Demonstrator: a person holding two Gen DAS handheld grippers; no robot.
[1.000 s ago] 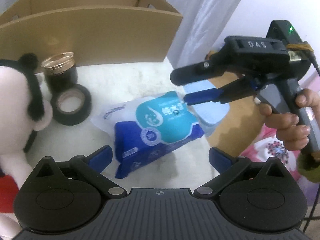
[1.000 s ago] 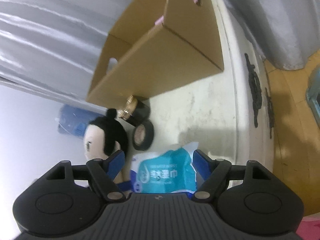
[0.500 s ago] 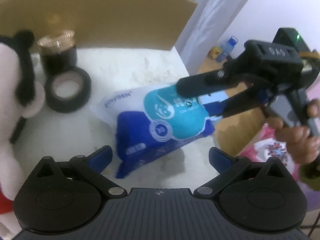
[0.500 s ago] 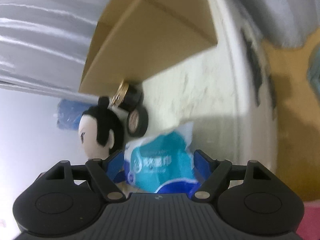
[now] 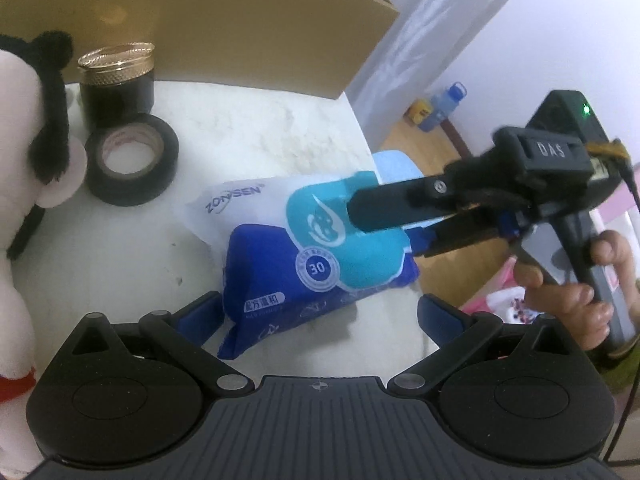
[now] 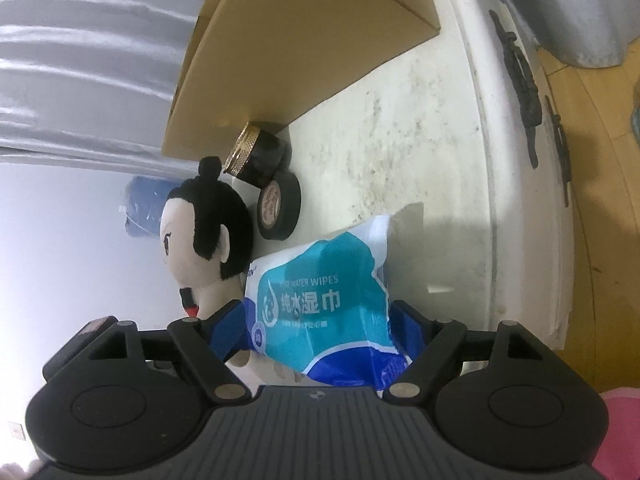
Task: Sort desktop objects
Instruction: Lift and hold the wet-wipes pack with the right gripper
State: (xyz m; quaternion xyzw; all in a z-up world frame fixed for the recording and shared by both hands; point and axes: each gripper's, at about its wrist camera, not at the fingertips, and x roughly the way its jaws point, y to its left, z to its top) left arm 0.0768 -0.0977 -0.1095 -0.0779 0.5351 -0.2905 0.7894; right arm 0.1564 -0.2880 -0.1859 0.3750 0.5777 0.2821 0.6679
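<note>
A blue and teal pack of wet wipes (image 5: 316, 256) lies on the white table (image 5: 256, 128), also in the right wrist view (image 6: 320, 308). My right gripper (image 6: 320, 322) has its two fingers on either side of the pack, which fills the gap between them; in the left wrist view its fingers (image 5: 400, 204) reach over the pack from the right. My left gripper (image 5: 318, 314) is open and empty, just in front of the pack's near end.
A black tape roll (image 5: 132, 160), a dark jar with a gold lid (image 5: 116, 84) and a plush doll (image 6: 204, 232) sit left of the pack. A cardboard box (image 5: 200, 28) stands behind them. The table edge (image 6: 504, 184) is at right.
My right gripper has moved in along the pack, so its fingers now straddle it. The pack has tilted slightly. My left gripper has come a little closer.
</note>
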